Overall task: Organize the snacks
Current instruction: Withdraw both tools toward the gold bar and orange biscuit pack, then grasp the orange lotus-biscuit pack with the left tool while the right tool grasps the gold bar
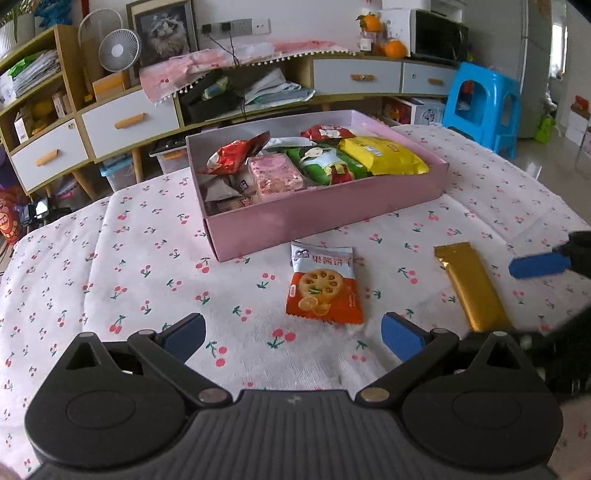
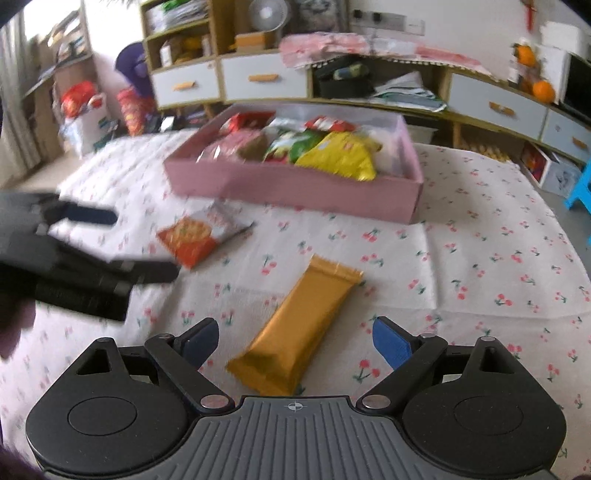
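Right fingers (image 2: 391, 345) apart, gold bar (image 2: 295, 328) between, untouched; left fingers (image 1: 184, 334) apart, biscuit packet (image 1: 323, 286) just ahead.

snack box (image 1: 325, 218) behind biscuit packet (image 1: 323, 284), wafer bar (image 1: 469, 284) right

A long low wooden cabinet (image 1: 155, 110) with white drawers and orange handles runs along the pale back wall (image 1: 295, 22). On it stand a small white fan (image 1: 119, 50), a framed picture (image 1: 162, 31), a pink cloth (image 1: 221, 62), oranges (image 1: 394, 48) and a microwave (image 1: 437, 35). A blue plastic stool (image 1: 480, 107) stands on the pale floor (image 1: 535, 158). Soft daylight fills the room.
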`<action>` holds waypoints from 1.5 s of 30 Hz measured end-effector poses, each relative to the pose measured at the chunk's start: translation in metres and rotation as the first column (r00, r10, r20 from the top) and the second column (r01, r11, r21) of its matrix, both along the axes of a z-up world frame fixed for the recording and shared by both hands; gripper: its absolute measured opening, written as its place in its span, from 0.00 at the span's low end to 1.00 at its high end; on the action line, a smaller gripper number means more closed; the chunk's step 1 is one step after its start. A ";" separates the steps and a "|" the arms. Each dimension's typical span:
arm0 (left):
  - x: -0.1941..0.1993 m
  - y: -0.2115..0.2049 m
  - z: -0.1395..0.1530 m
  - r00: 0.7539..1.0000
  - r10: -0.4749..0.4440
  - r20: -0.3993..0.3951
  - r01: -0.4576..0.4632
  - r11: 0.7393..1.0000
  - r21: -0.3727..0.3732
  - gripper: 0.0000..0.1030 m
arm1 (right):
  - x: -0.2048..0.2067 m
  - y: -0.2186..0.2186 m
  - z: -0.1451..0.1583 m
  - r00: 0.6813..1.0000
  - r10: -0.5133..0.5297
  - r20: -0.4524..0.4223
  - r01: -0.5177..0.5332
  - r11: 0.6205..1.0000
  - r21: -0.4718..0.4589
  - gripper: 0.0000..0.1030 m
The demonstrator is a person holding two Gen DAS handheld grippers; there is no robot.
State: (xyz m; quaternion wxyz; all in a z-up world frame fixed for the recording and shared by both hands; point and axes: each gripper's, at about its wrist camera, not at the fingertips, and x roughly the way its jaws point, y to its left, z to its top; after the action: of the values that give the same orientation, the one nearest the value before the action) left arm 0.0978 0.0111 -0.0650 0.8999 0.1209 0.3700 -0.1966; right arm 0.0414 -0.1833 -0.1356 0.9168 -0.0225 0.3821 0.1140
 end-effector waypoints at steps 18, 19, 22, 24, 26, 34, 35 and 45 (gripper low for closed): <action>0.013 -0.016 -0.009 0.998 0.060 -0.029 -0.060 0.998 -0.003 0.84 | 0.006 -0.042 -0.013 1.000 -0.019 -0.004 0.019 1.000 -0.022 0.98; 0.012 -0.016 -0.009 0.998 0.063 -0.029 -0.063 0.998 -0.004 0.81 | 0.006 -0.044 -0.013 1.000 -0.029 -0.004 0.029 0.999 -0.023 0.98; 0.013 -0.020 -0.007 0.998 0.055 -0.029 -0.055 0.998 0.004 0.73 | 0.007 -0.049 -0.014 0.999 -0.045 -0.005 0.045 0.999 -0.017 0.98; 0.014 -0.022 -0.005 0.998 0.043 -0.035 -0.043 0.999 0.008 0.67 | 0.007 -0.046 -0.015 0.999 -0.042 0.002 0.042 0.999 -0.022 0.98; 0.015 -0.023 -0.004 0.998 0.044 -0.038 -0.043 0.999 0.012 0.56 | 0.009 -0.042 -0.014 1.000 -0.025 0.002 0.025 0.999 -0.027 0.98; 0.018 -0.025 0.001 0.996 0.064 -0.064 -0.061 0.997 0.048 0.46 | 0.022 -0.033 -0.014 1.000 0.021 -0.004 -0.021 0.999 -0.024 0.99; 0.018 -0.024 0.001 0.995 0.071 -0.070 -0.068 0.996 0.050 0.45 | 0.024 -0.033 -0.014 1.000 0.021 -0.009 -0.021 1.000 -0.022 0.99; 0.018 -0.018 0.008 0.973 0.179 -0.145 -0.169 0.983 0.074 0.45 | 0.033 -0.031 -0.012 0.999 0.002 -0.043 -0.003 1.000 -0.026 0.99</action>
State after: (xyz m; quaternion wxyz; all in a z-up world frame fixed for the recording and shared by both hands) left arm 0.1159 -0.0066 -0.0569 0.8788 0.1003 0.4523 -0.1141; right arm 0.0740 -0.2140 -0.1473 0.9079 -0.0327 0.4029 0.1105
